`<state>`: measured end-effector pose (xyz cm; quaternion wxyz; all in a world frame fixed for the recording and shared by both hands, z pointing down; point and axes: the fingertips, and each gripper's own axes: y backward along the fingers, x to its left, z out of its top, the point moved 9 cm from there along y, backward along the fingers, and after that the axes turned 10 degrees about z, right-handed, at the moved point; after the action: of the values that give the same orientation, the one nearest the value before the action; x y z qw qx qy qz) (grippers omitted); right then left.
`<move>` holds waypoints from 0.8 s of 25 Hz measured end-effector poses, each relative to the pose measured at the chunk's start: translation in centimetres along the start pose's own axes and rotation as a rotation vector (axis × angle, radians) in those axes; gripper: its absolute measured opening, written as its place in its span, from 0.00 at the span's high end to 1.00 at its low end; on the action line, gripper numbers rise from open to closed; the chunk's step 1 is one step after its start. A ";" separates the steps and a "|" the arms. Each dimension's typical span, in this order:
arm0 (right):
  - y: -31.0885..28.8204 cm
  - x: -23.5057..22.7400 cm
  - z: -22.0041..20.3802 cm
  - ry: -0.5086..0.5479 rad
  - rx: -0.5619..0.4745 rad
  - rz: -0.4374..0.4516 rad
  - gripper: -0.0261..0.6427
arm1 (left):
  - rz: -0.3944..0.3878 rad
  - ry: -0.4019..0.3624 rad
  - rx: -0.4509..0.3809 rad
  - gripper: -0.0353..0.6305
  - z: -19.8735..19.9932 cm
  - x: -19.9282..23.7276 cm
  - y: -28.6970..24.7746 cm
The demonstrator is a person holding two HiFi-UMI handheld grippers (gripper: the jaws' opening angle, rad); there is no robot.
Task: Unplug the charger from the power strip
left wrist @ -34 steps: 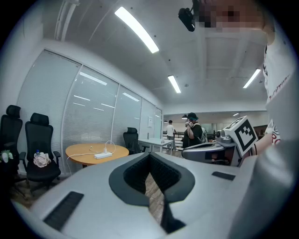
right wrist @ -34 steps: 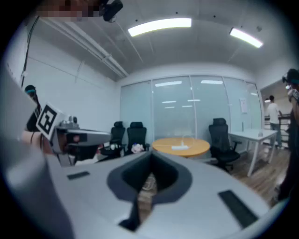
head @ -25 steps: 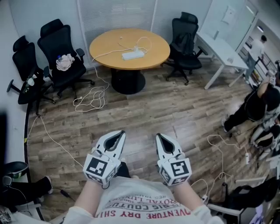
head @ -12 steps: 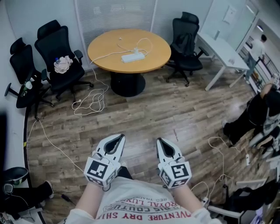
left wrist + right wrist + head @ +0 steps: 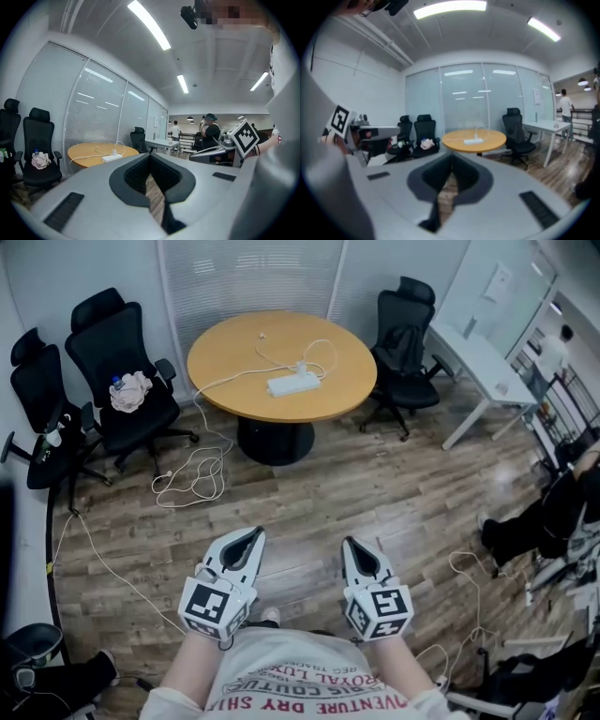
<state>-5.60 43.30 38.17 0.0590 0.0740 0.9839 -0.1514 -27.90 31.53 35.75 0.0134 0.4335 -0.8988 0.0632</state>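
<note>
Left gripper (image 5: 251,534) and right gripper (image 5: 352,545) both pressed together, empty, well short of round table (image 5: 225,362); charger (image 5: 302,367) sits in power strip (image 5: 292,383) near table's middle, likely light, rigid, slick: pinch its body, brace strip.

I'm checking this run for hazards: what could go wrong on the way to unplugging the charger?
1. The loose white cable coiled on the floor beside the round table could trip the person.
2. The power strip seems to lie loose on the table, so pulling the charger without holding the strip may drag it along.
</note>
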 end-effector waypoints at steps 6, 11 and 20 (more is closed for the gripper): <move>-4.6 -0.9 0.9 -0.012 0.040 0.023 0.92 | 0.049 0.035 0.032 0.90 -0.5 3.9 -2.3; -9.0 -3.4 1.4 -0.010 0.055 0.078 0.92 | 0.108 0.034 0.049 0.90 -0.9 5.7 -4.9; -18.1 -13.6 4.4 0.022 0.069 0.245 0.92 | 0.294 0.035 0.042 0.90 -0.2 6.5 -14.6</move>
<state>5.25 23.19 41.14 0.0639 0.1972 0.9623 -0.1760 -20.51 17.53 37.91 0.0106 0.2962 -0.9507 0.0909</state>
